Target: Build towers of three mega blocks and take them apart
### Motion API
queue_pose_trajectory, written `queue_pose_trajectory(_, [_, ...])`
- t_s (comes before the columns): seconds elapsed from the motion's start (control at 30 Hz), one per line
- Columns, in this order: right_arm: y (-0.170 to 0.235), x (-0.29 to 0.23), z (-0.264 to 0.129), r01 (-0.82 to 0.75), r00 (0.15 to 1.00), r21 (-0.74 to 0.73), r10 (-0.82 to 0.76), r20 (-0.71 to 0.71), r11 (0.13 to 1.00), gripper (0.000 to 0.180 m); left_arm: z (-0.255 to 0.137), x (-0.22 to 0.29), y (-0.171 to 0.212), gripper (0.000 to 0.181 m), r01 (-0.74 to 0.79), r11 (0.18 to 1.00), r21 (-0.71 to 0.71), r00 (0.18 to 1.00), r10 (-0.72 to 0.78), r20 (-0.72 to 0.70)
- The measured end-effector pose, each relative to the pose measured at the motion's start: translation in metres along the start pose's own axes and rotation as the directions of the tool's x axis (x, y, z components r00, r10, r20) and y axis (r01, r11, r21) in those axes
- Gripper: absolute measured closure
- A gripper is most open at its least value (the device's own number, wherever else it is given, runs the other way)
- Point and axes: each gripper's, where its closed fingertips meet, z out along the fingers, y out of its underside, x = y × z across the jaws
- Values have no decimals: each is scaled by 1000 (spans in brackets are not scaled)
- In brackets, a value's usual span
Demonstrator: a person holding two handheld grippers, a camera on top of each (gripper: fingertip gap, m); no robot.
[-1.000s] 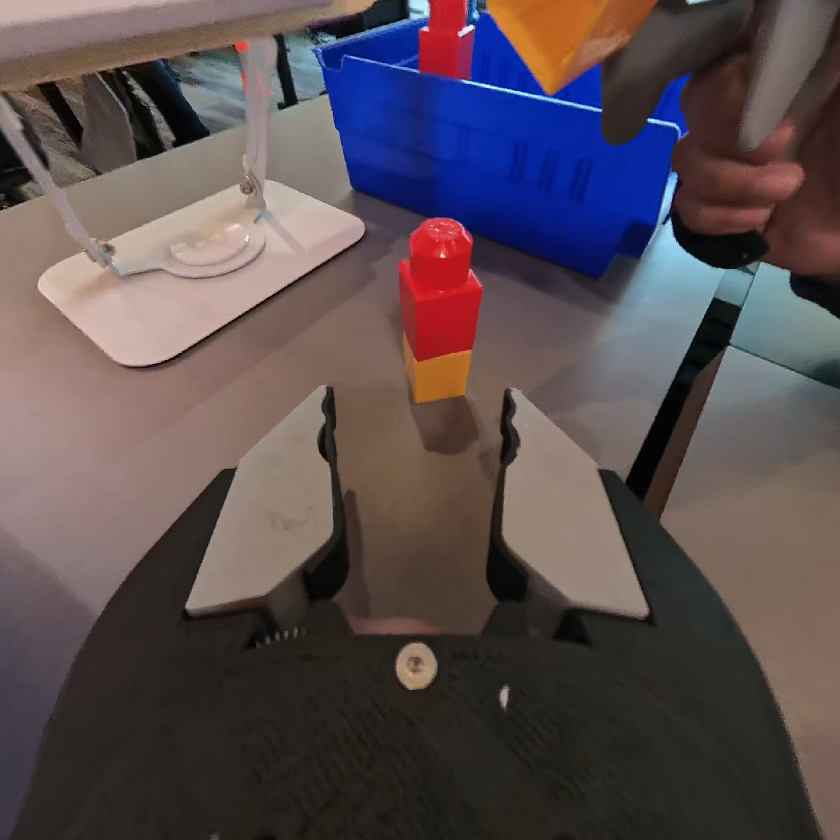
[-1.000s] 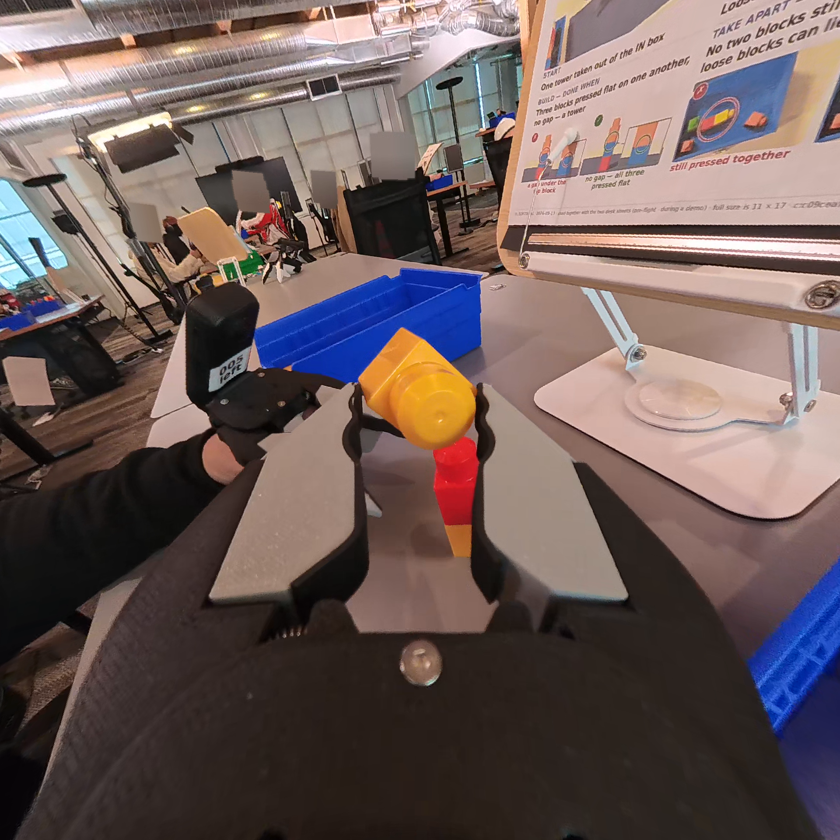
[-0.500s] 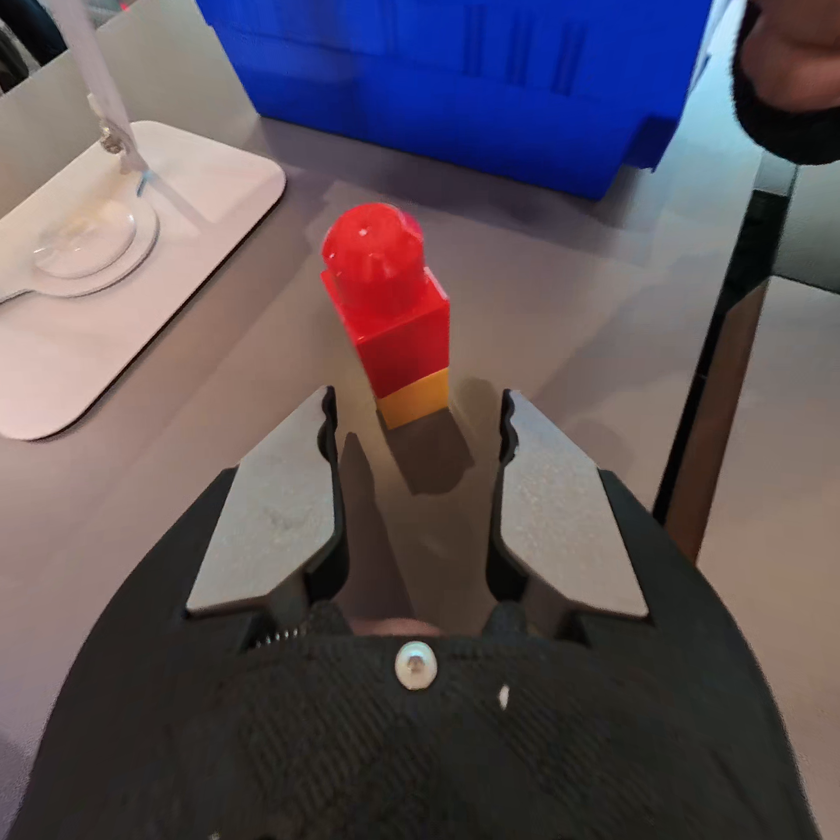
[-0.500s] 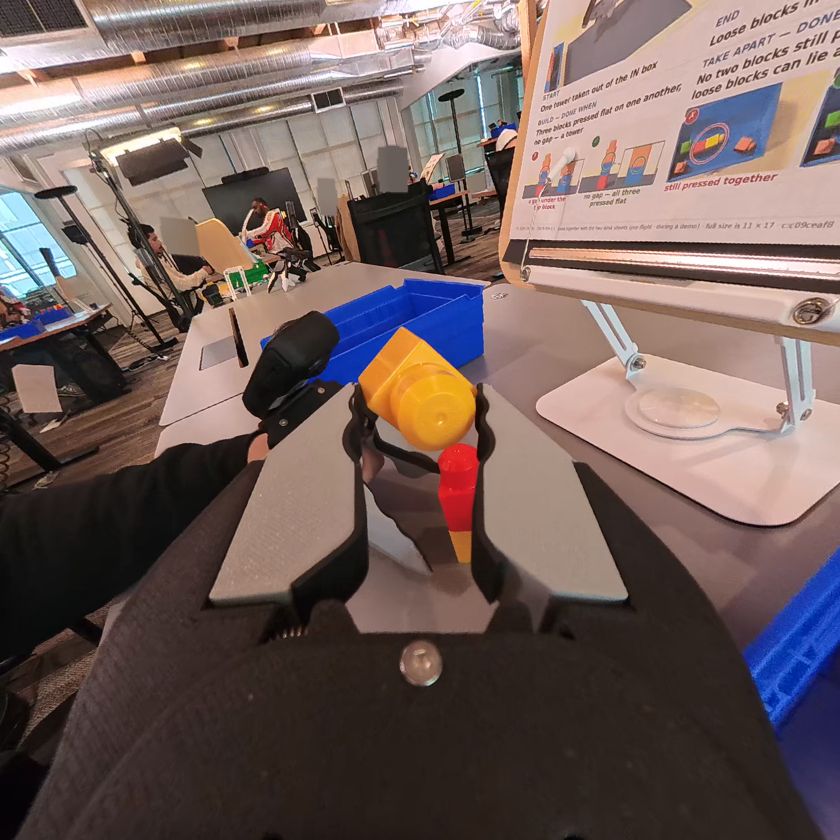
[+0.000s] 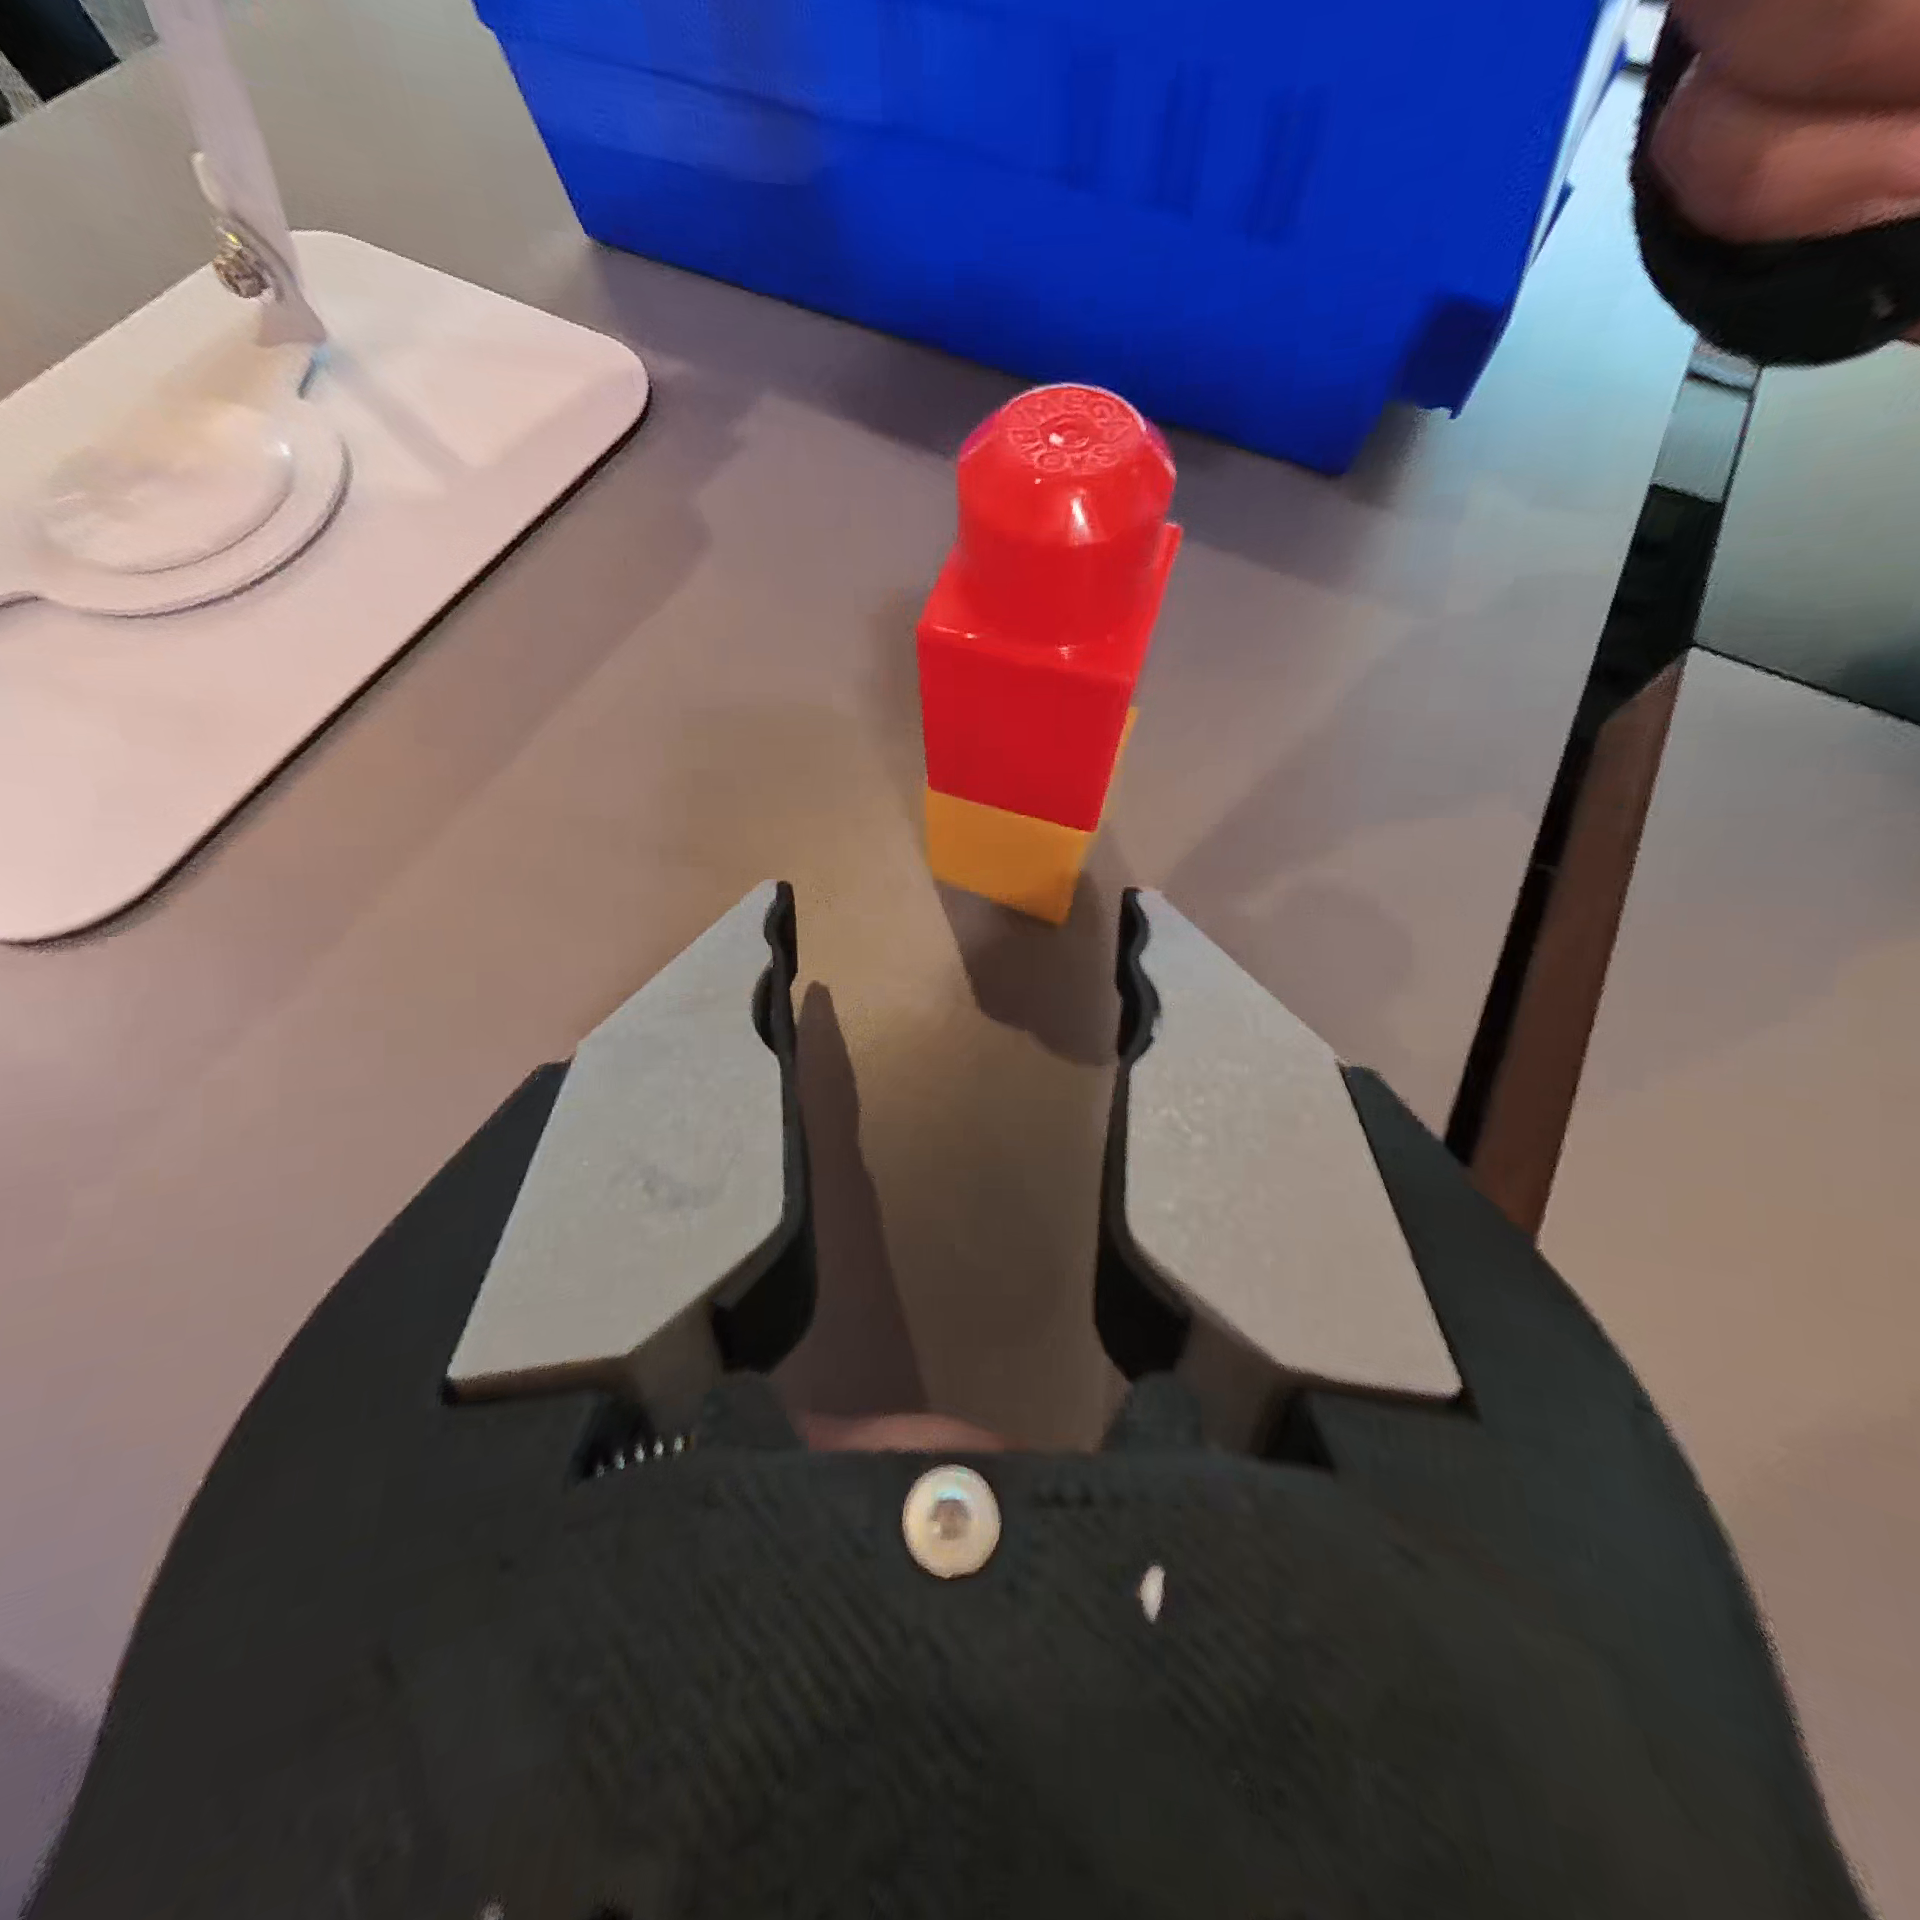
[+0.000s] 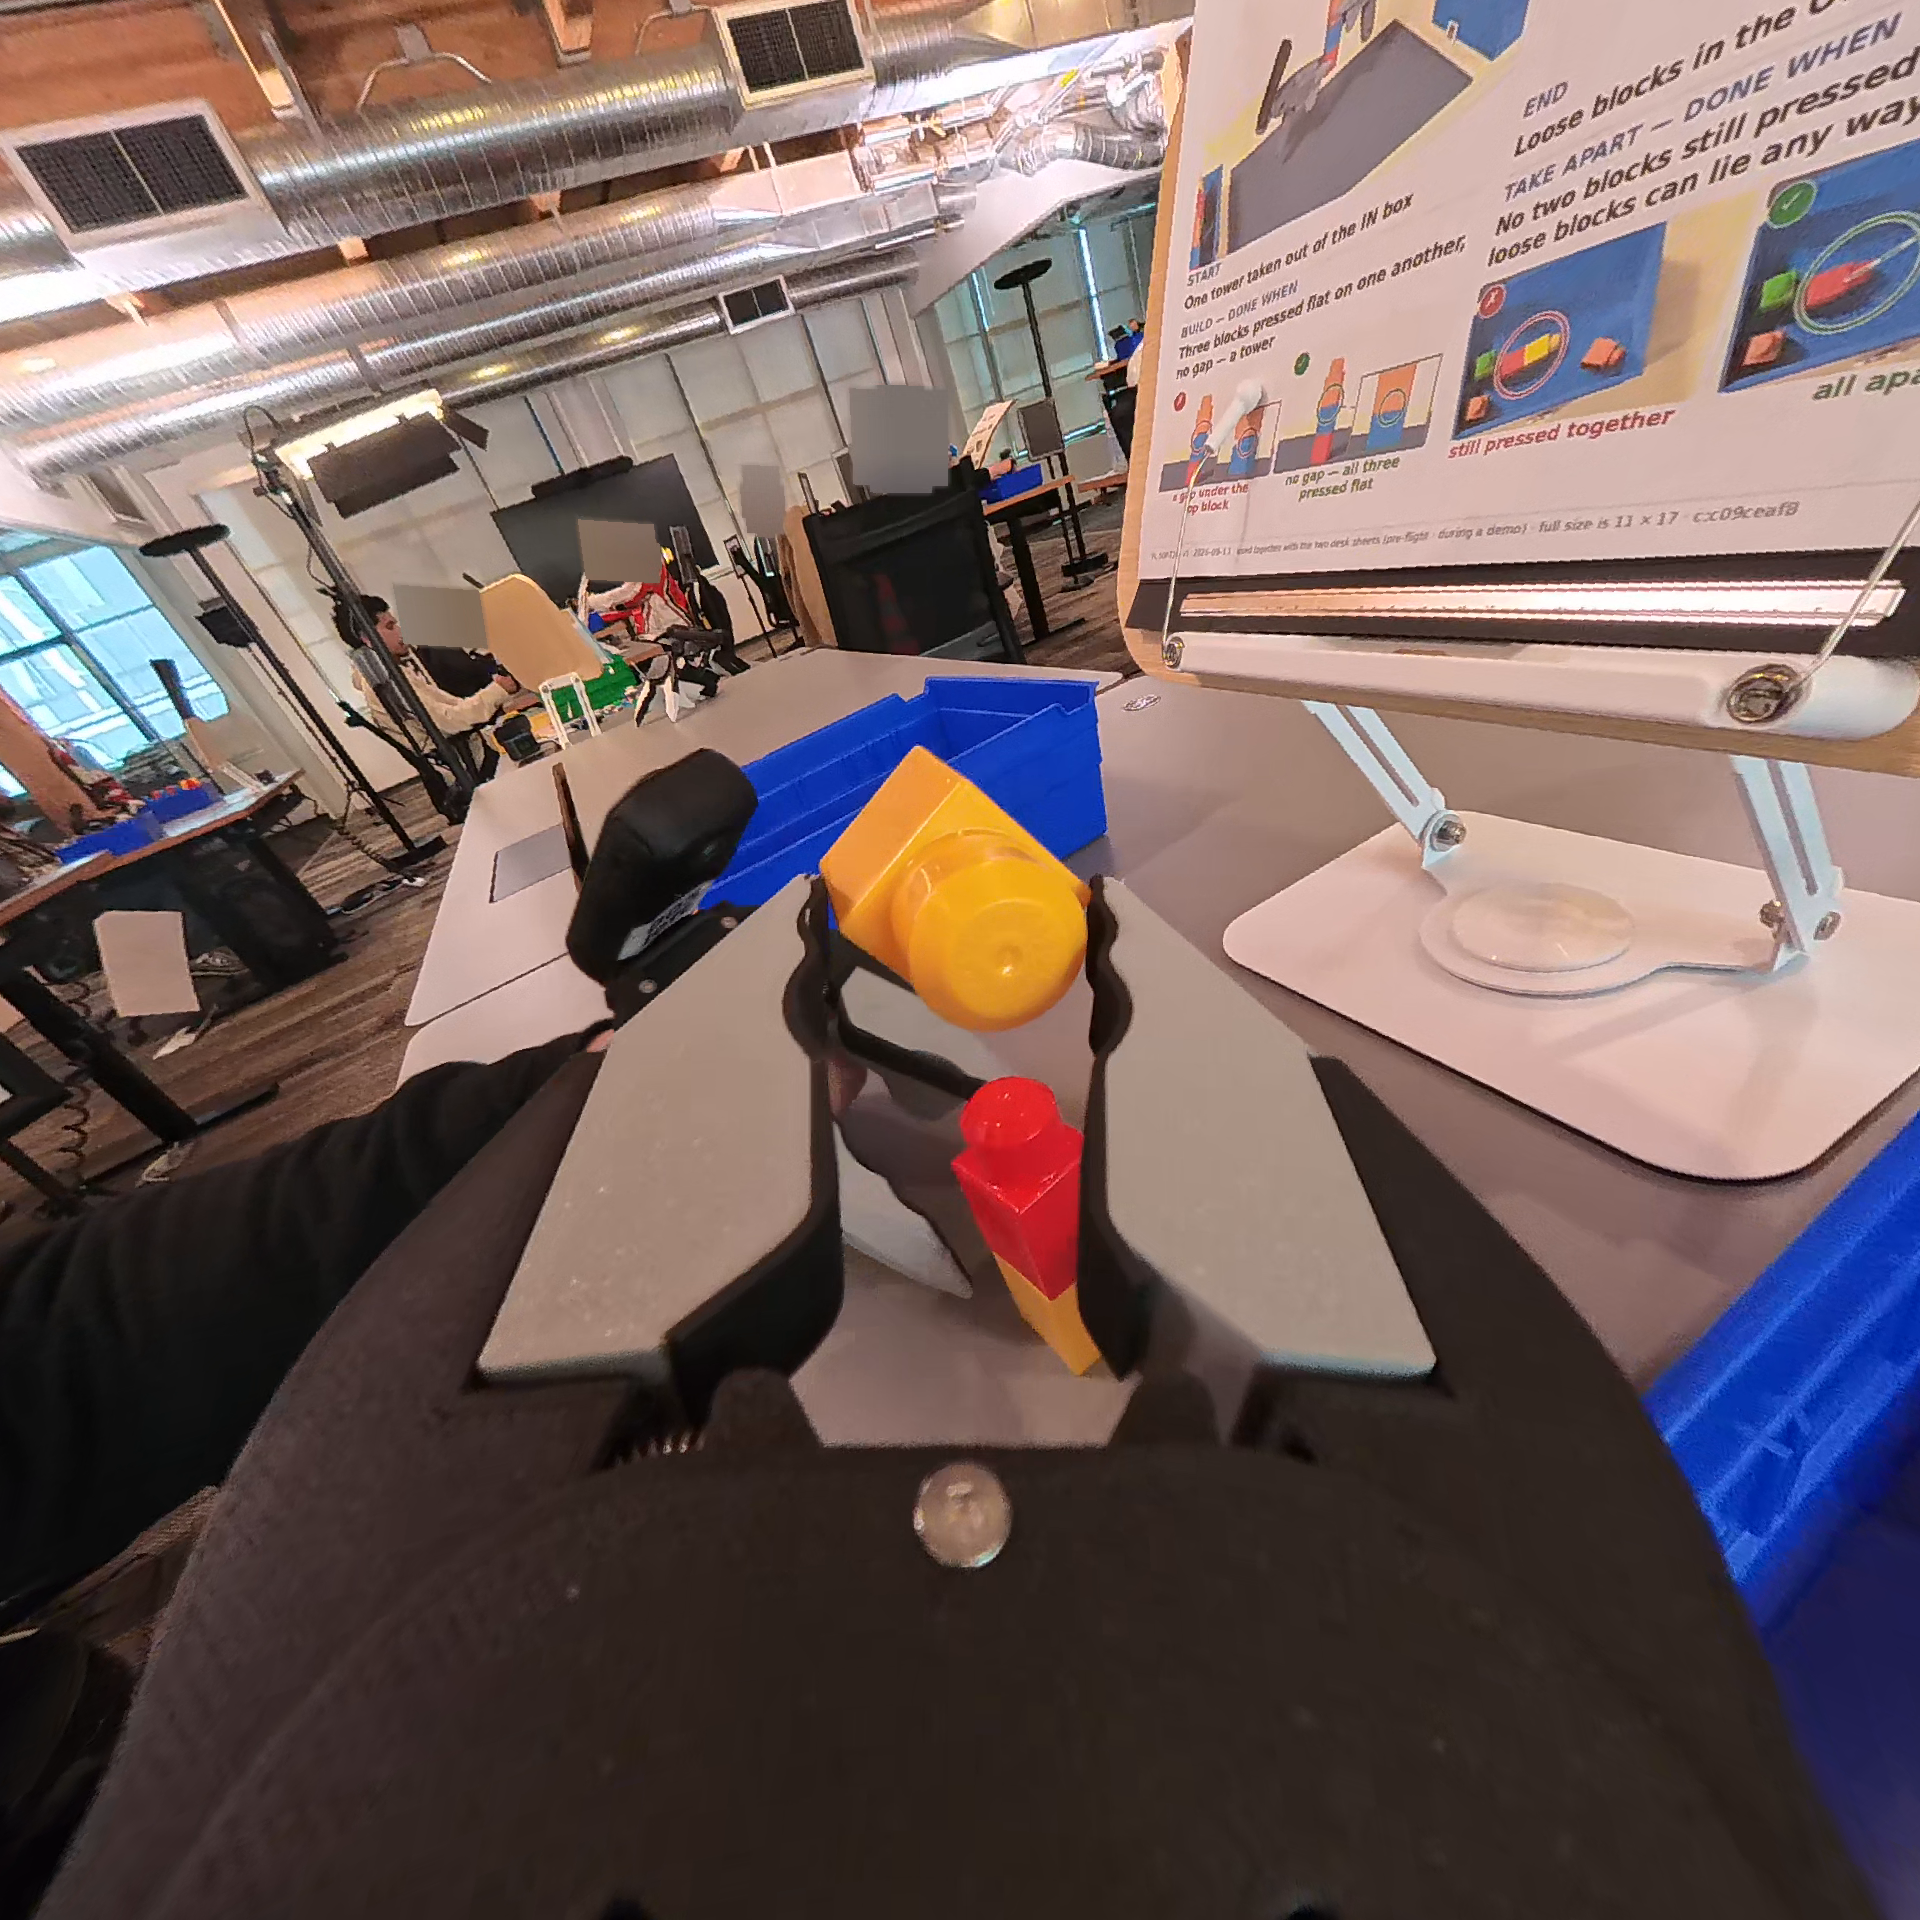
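Right hand-held gripper [image 6: 951, 940]: pinching one yellow block [image 6: 951, 914], tilted, above the tower.
Left hand-held gripper [image 5: 954, 920]: spread, holding nothing, just short of the tower.
Tower: two blocks on the table [image 5: 520, 935], red block [image 5: 1039, 665] on orange-yellow block [image 5: 1003, 852].
Blue bins: two, near bin [image 5: 1039, 156], far bin [image 6: 935, 758].

Exposed ceiling ducts [image 6: 499, 177], tall windows [image 6: 62, 665]

A printed instruction sheet [image 6: 1558, 260] with headings, captions and small diagrams stands on a white stand [image 6: 1558, 1018]. Raised lettering circles the red block [image 5: 1060, 447] stud. A white label [image 6: 665, 920] sits on the left gripper handle.
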Motion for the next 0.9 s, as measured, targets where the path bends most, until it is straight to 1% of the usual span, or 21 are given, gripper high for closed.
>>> queue_pose_trajectory(0.07, [1, 0, 0, -4, 1000, -5, 4, 3, 1000, 133, 5, -5, -1, 115, -71, 997, -20, 997, 72, 39])
queue_pose_trajectory(0.1, [2, 0, 1, -4, 1000, -9, 4, 4, 1000, 133, 8, -4, 0, 116, -106, 994, -31, 994, 107, 38])
queue_pose_trajectory(0.2, [1, -1, 1, -1, 1000, -8, 1, 3, 1000, 133, 17, 6, 1, 116, -172, 983, -63, 985, 171, -19])
queue_pose_trajectory(0.3, [-1, -4, 1, -4, 1000, -4, 4, 16, 1000, 133, 22, 10, -5, 116, -195, 980, -43, 980, 193, -51])
queue_pose_trajectory(0.5, [0, -4, 1, -5, 1000, -10, 6, 18, 1000, 133, 31, 11, -18, 116, -161, 987, 1, 979, 160, -124])
queue_pose_trajectory(0.63, [-2, -3, -1, -12, 1000, -2, 12, 17, 1000, 133, 33, 13, -15, 145, -105, 994, -31, 977, 97, -188])
queue_pose_trajectory(0.73, [-5, -4, -2, -32, 999, 12, 32, 32, 999, 133, 29, 10, -16, 146, -70, 997, -15, 977, 66, -202])
queue_pose_trajectory(0.8, [-3, -5, -2, -41, 998, -1, 40, 48, 999, 133, 24, 13, -17, 146, -38, 999, 3, 970, 37, -240])
queue_pose_trajectory(0.87, [5, -10, 0, -42, 995, -54, 47, 84, 998, 133, 17, 20, -17, 146, -18, 1000, 17, 960, 22, -280])
queue_pose_trajectory(0.9, [11, -11, 2, -35, 994, -90, 43, 95, 995, 133, 13, 27, -16, 146, -31, 999, 28, 950, 38, -309])
